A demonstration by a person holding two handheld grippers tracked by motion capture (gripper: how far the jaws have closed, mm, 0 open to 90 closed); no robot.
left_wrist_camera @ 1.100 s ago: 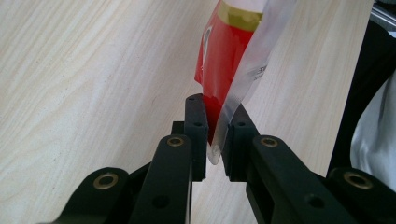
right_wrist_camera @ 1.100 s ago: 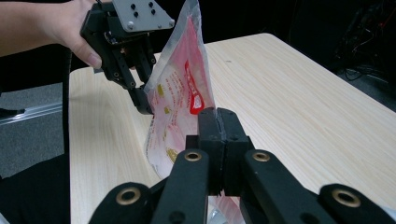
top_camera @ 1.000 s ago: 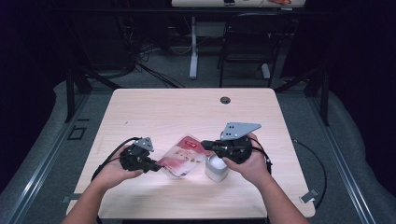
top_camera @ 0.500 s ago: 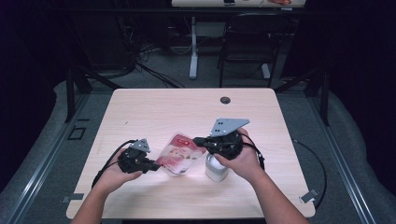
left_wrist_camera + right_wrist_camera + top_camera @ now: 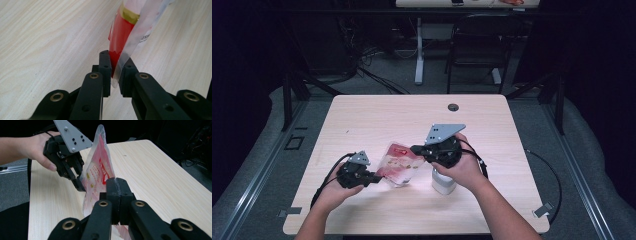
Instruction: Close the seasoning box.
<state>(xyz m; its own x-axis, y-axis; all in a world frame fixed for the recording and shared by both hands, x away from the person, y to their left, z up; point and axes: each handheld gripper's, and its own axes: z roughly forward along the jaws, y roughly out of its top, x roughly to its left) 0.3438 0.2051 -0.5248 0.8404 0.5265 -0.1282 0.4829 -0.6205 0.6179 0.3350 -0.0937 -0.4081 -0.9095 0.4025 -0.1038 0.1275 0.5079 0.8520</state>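
A clear plastic pouch (image 5: 399,162) with red print hangs just above the table, stretched between both grippers. In the left gripper view my left gripper (image 5: 115,65) is shut on the pouch's (image 5: 120,32) clear bottom edge. The high view shows that gripper (image 5: 377,177) at the pouch's near left corner. My right gripper (image 5: 414,149) holds the far right side, its grey plate tilted up. In the right gripper view its jaws (image 5: 117,182) are pressed together on the film, with the pouch (image 5: 96,170) standing upright ahead and the left gripper (image 5: 81,186) beyond it.
A small white container (image 5: 443,185) stands on the light wooden table (image 5: 412,115) under my right hand. A dark round grommet (image 5: 453,107) sits near the far edge. Cables trail from both grippers off the near sides. A chair (image 5: 477,45) stands beyond the table.
My right gripper has moved left with the pouch, which now stands more upright and bunched. My left hand has sunk slightly toward the near edge. More of the white container is uncovered.
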